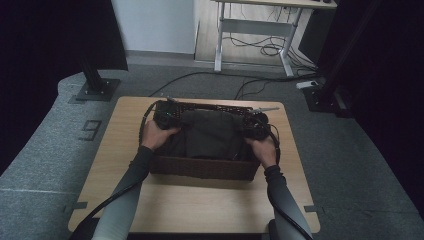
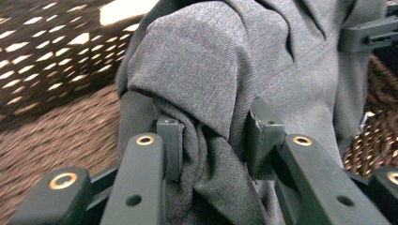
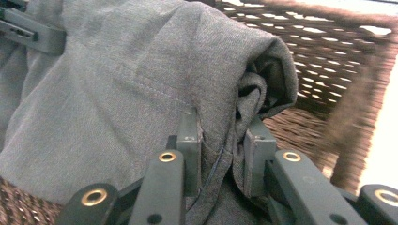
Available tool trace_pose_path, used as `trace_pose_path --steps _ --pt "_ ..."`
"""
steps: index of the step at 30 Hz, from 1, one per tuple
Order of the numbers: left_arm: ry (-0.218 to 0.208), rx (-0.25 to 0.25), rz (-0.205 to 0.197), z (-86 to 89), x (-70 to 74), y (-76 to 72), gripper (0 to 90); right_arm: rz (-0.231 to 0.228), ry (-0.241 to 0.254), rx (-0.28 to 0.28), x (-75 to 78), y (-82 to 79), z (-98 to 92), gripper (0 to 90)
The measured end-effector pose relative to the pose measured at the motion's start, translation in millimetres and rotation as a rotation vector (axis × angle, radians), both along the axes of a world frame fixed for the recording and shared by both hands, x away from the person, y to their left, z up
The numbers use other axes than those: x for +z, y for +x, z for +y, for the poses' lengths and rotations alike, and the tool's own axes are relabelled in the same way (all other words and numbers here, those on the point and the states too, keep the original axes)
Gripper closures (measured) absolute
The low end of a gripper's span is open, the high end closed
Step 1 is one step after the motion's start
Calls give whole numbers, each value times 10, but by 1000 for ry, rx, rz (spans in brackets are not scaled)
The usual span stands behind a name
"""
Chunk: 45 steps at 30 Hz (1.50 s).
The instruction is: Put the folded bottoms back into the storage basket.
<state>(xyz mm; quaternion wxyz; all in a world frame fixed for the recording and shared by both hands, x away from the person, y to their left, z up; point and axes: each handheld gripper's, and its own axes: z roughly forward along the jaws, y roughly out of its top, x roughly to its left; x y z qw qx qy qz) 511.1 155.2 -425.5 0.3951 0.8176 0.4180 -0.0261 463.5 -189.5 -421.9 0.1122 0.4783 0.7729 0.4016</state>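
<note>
Table [image 1: 200, 200]: light wood top with rounded corners, standing on grey carpet. One item directly on it: a dark brown wicker basket [image 1: 205, 167], rectangular, set from centre toward 12 o'clock. Bare wood runs along the 6 o'clock edge and at the 3 and 9 o'clock sides.

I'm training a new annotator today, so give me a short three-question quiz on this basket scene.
1. True or false: both claws are clamped on the grey folded garment.
2. Where does the garment sit? A) flat on the bare wooden table B) inside the dark wicker basket C) on the floor
3. In the high view, which end of the garment does the left claw grip?

Key
1. True: the left claw and the right claw each pinch a fold of fabric.
2. B
3. The left end; the right claw has the right end.
</note>
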Motion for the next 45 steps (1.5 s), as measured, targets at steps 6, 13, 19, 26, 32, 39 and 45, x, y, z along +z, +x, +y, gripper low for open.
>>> trace_pose_path --steps 6,13,19,26,32,39,45 --pt "62 55 -7 274 -8 -82 636 9 -21 59 -74 60 335 727" --pt "178 69 -10 204 -60 -35 626 17 -83 61 -184 130 521 722" --pt "278 52 -24 -153 -102 44 619 38 -117 -1 -219 192 363 719" --pt "406 94 -73 -269 -178 116 453 43 -187 -39 -245 254 387 586" --pt "393 134 -150 -142 -63 77 224 -17 -166 -80 -182 311 327 326" --pt "357 179 -220 31 100 23 231 -82 -138 -75 -37 266 225 304" --pt "361 219 -272 258 207 -39 261 -117 -150 -82 95 207 87 338"
